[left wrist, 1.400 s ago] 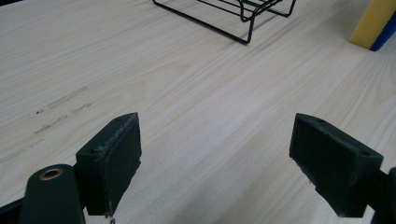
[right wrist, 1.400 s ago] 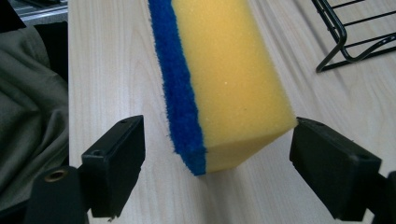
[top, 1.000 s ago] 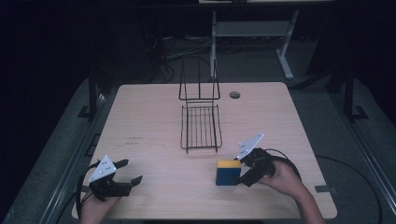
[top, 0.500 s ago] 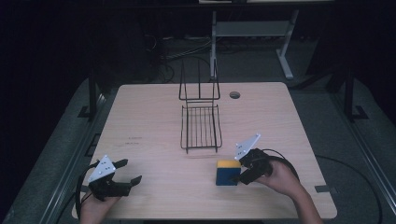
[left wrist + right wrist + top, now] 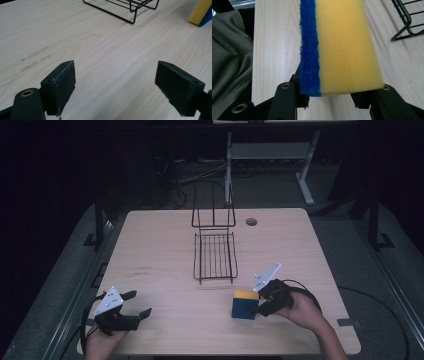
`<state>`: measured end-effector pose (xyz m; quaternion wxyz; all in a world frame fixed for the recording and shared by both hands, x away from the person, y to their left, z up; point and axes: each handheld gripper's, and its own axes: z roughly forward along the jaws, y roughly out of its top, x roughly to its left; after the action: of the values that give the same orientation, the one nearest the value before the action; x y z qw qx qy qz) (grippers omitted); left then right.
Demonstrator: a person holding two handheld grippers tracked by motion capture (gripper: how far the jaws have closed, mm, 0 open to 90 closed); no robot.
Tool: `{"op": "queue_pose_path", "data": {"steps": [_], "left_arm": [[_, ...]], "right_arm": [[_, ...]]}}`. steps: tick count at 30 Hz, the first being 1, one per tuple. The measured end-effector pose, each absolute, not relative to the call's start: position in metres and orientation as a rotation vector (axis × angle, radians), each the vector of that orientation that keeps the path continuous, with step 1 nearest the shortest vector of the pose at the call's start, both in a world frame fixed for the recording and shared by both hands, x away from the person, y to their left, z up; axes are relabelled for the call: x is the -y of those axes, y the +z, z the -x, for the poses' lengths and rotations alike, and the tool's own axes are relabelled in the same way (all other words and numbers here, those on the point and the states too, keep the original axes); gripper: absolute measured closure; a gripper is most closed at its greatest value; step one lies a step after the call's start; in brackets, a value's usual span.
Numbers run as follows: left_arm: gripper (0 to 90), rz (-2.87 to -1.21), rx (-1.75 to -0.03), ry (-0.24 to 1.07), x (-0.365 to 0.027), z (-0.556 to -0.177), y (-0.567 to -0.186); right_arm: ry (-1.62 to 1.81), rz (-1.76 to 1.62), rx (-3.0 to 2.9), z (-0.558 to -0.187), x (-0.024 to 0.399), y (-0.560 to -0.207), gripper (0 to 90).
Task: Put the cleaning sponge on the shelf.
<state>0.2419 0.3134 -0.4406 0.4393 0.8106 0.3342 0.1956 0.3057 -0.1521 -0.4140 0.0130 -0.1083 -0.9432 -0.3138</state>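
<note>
- The right claw [image 5: 261, 306] sits near the front right of the pale wooden surface [image 5: 160, 245], held in the person's right hand [image 5: 300, 309], and it is clamped on a sponge [image 5: 245, 304].
- Its jaws have just been closing, and the sponge is between them; in the right gripper view one jaw presses the blue scouring layer and the other the yellow foam of the sponge [image 5: 342, 47].
- The sponge stands on edge on the surface, yellow face up and blue side toward the front, just ahead of the front end of the wire rack [image 5: 216, 252] and a little to its right, not touching it.
- The rack is black wire, lying near the middle of the surface with its tall back frame standing upright at the far end.
- The left claw [image 5: 134, 304] rests at the front left corner, well apart from the sponge, its jaws spread wide with only bare wood between them.
- From the left gripper view, the rack's corner [image 5: 125, 10] and an edge of the sponge [image 5: 200, 12] lie far ahead.
</note>
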Motion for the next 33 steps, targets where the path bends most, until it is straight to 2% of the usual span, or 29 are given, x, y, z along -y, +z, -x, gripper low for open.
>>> {"op": "queue_pose_path", "data": {"steps": [33], "left_arm": [[16.3,-2.013,-0.834,0.486,-0.315,-0.243,-0.441]], "right_arm": [[-0.956,0.271,2.939,-0.328,0.134,-0.389,55.7]]}}
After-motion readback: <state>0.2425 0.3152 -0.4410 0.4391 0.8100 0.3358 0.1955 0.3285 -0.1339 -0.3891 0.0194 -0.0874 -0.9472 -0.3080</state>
